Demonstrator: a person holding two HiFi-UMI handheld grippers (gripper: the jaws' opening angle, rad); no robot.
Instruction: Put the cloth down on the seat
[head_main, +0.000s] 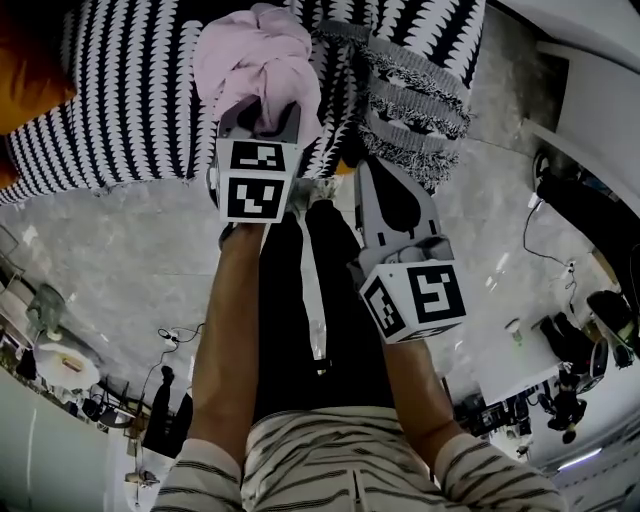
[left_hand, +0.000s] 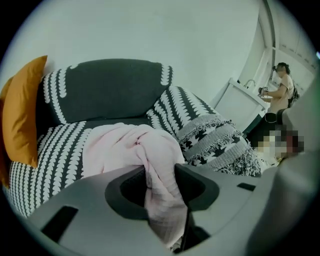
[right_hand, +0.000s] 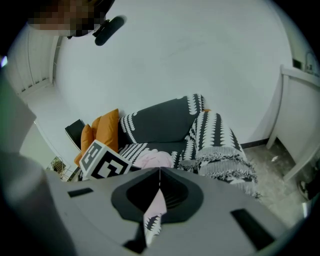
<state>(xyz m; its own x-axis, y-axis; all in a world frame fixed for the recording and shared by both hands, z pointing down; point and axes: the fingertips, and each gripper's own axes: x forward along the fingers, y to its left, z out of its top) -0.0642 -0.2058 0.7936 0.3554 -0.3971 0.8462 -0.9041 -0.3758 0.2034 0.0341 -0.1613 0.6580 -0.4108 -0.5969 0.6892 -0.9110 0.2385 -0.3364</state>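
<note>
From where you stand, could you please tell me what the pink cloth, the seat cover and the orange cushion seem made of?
Pink cloth: soft matte textile, possibly thin cotton; it bunches in loose folds.
Seat cover: matte woven fabric, printed black and white.
Orange cushion: plain matte fabric, probably stuffed; weave too small to tell.

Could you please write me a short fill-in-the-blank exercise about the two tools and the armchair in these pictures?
1. The left tool is shut on a bunched ___ cloth.
2. The cushion leaning at the side of the armchair is ___ in colour.
3. The right tool has its jaws together and holds ___.

Missing words: pink; orange; nothing.
</note>
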